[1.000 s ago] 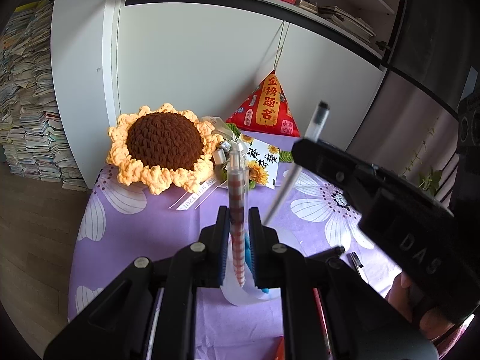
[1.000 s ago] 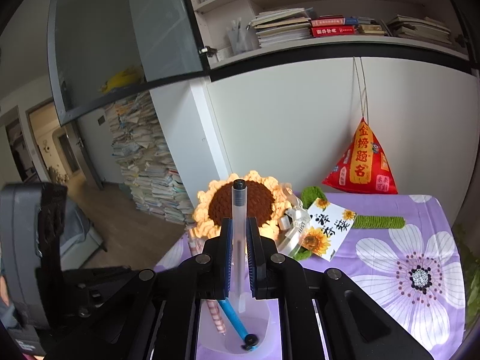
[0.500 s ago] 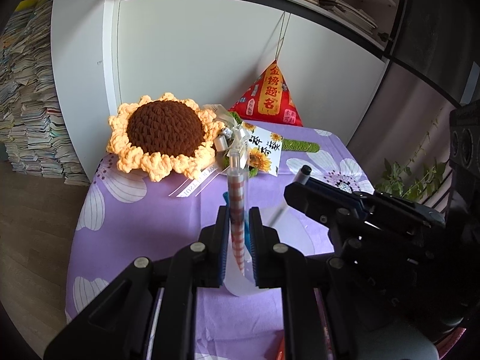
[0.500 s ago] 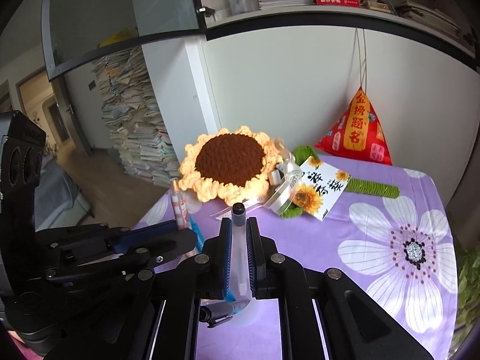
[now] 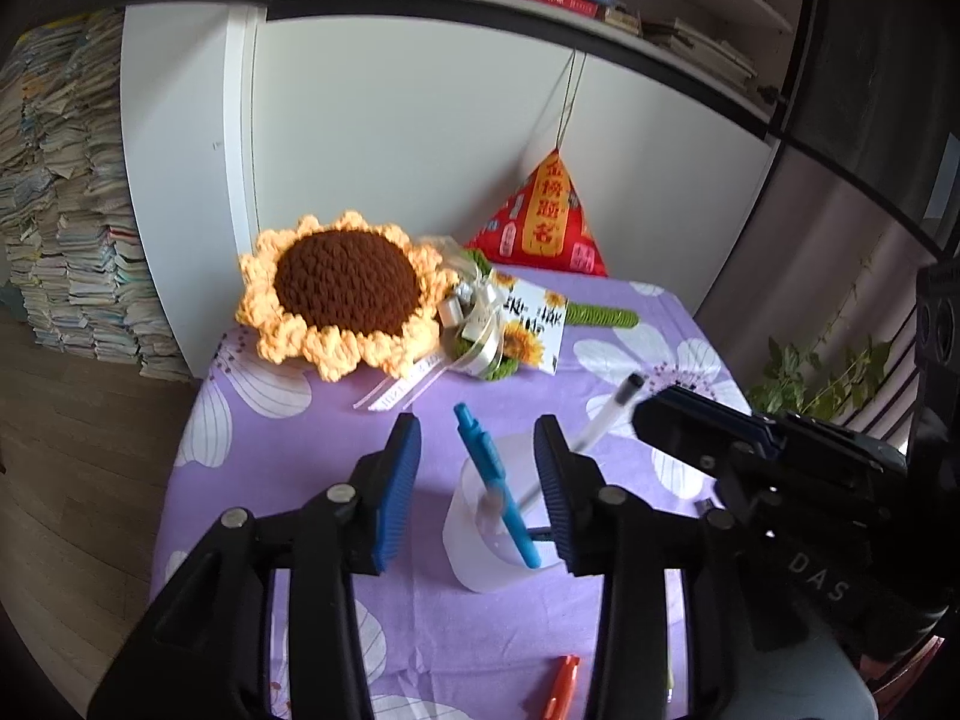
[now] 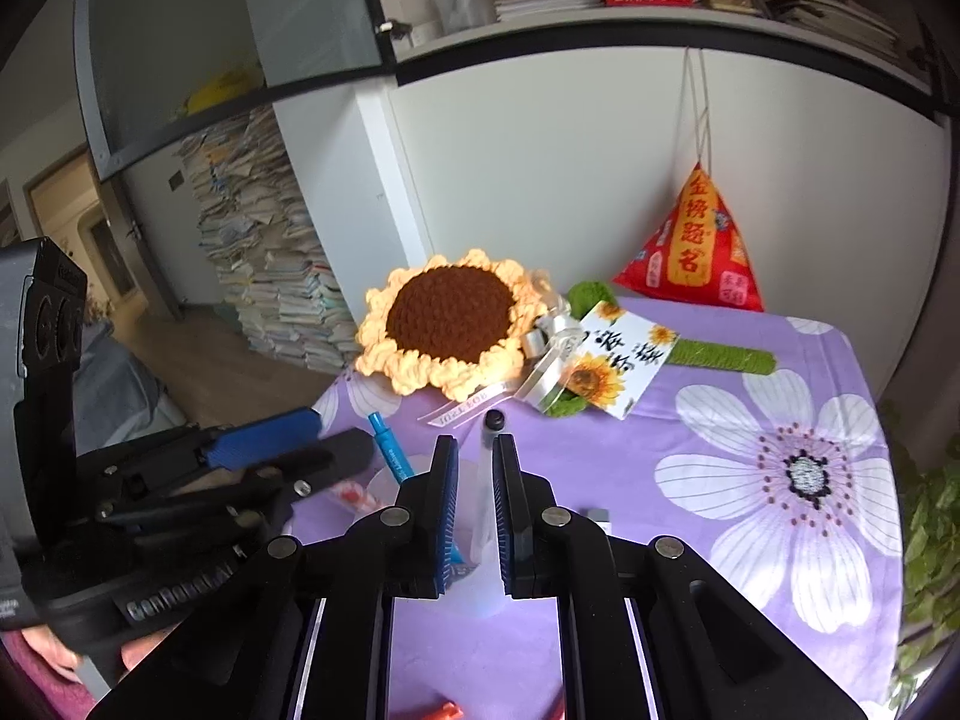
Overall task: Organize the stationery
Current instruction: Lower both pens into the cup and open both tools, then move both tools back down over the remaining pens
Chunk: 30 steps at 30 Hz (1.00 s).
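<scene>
A translucent white cup [image 5: 480, 540] stands on the purple flowered tablecloth [image 5: 288, 456]. A blue pen [image 5: 492, 480] leans in it. My left gripper [image 5: 477, 450] is open, its jaws wide on either side of the cup. My right gripper [image 6: 475, 462] is slightly open around a clear pen with a black cap [image 6: 489, 468] that stands in the cup [image 6: 384, 483]; the pen also shows in the left wrist view [image 5: 606, 414]. A red-patterned pen [image 6: 354, 495] lies partly hidden behind the left gripper in the right wrist view.
A crocheted sunflower [image 5: 342, 294] with a card and green stem lies at the back of the table. A red triangular pouch [image 5: 543, 222] hangs at the wall. An orange pen [image 5: 561, 690] lies near the front edge. Stacks of papers [image 5: 54, 192] stand on the left.
My left gripper has opened and let go of the red-patterned pen. My right gripper has lowered the clear pen into the cup and its jaws have parted slightly.
</scene>
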Tool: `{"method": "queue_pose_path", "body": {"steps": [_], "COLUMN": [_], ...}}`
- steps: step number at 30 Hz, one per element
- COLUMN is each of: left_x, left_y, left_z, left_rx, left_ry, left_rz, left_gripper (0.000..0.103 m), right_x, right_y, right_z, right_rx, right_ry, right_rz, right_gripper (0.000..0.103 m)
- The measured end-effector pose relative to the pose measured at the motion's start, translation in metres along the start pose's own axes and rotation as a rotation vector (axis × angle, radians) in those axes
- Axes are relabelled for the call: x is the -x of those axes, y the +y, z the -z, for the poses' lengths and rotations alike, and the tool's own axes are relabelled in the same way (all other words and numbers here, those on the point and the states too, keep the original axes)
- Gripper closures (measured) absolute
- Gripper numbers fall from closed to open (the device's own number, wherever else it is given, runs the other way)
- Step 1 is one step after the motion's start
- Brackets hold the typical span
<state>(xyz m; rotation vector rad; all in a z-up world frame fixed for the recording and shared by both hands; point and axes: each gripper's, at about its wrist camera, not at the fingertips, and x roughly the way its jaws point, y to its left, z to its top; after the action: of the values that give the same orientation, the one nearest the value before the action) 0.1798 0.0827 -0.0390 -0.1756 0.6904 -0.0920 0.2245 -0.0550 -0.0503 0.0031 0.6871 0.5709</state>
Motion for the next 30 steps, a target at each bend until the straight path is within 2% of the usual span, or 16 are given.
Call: {"method": "queue_pose_path", "body": {"steps": [2,3,6,7,9,14,20,23,25,27,30], "left_x": [0.008,0.012,0.025,0.028,0.034,0.044,0.045,0.038,0.027,0.018,0.004], "left_y": [-0.001,-0.002,-0.007,-0.009,-0.015,-0.034,-0.049,-0.054,-0.058,-0.063,-0.069], "left_z": [-0.001,-0.001,0.000,0.001,0.003,0.014,0.031,0.045,0.057,0.067,0.078], "left_rx": [-0.001,-0.002,-0.006,-0.009,-0.023,-0.068,-0.093,-0.101,-0.110,-0.116,-0.127], "left_ry": [-0.021,-0.031,-0.053,-0.056,-0.058,-0.053,-0.019,0.026,0.076,0.119,0.177], "left_rz": [0.001,0.002,0.019,0.025,0.040,0.087,0.116,0.131,0.143,0.146,0.155], "left_gripper": [0.062,0.062,0.062,0.062,0.062,0.062,0.063,0.064,0.064,0.069,0.075], "right_x": [0.011,0.018,0.035,0.043,0.057,0.075,0.073,0.058,0.047,0.035,0.023], "right_y": [-0.002,-0.003,-0.007,-0.009,-0.012,-0.022,-0.033,-0.042,-0.048,-0.054,-0.059], "right_z": [0.000,0.001,0.004,0.007,0.012,0.023,0.047,0.068,0.083,0.096,0.108], "right_rx": [0.002,0.003,-0.002,-0.002,-0.006,-0.035,-0.053,-0.085,-0.117,-0.150,-0.180], "right_ry": [-0.019,-0.032,-0.069,-0.092,-0.128,-0.105,-0.004,0.079,0.139,0.194,0.250], "right_rz": [0.019,0.032,0.065,0.077,0.112,0.151,0.186,0.150,0.134,0.127,0.120], "right_gripper": [0.090,0.084,0.056,0.051,0.050,0.050,0.051,0.062,0.073,0.079,0.079]}}
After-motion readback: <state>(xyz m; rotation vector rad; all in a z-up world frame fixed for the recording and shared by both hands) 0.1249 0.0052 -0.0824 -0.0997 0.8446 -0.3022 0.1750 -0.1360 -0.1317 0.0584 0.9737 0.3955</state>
